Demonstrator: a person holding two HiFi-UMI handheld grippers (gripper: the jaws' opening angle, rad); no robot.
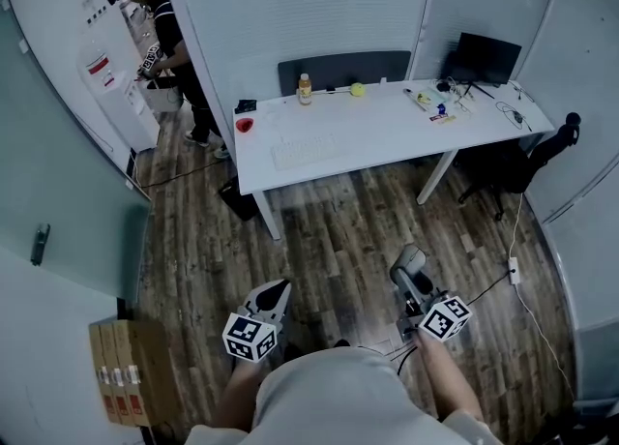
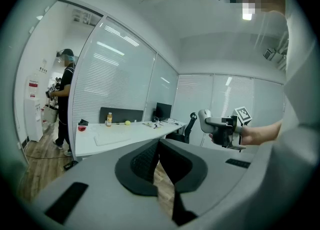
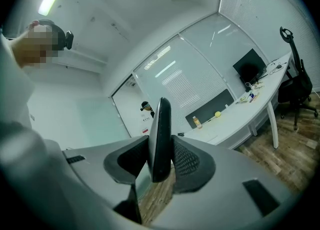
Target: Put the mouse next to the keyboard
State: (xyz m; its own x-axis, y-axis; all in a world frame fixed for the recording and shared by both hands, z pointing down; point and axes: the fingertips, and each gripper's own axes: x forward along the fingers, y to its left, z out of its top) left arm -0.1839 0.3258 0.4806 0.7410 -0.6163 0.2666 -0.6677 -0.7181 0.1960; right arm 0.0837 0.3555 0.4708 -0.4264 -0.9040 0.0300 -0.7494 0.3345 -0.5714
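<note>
1st technician: Report both claws and where the mouse is.

2nd technician: The right gripper is pinching the mouse on edge between its pads, low in the frame and right of centre in the head view. The mouse's long axis runs along the jaws, with its nose past the tips and pointing up the frame. The left gripper is pressed together with nothing between its pads.

1st technician: Bearing to the target?

2nd technician: The keyboard lies up the frame and to the left of the right gripper, well apart from it, near the front edge of the desk. Its long axis runs across the frame. Only wooden floor lies between.

1st technician: Obstructions?

2nd technician: None on the approach, as far as I can judge. A red object sits near the desk's left end. A bottle and a yellow ball stand at the back edge. Bare desktop lies to the right of the keyboard, on the right gripper's side, so that looks the better spot. A monitor and small clutter occupy the far right end. A person stands at the upper left, clear of the path.
</note>
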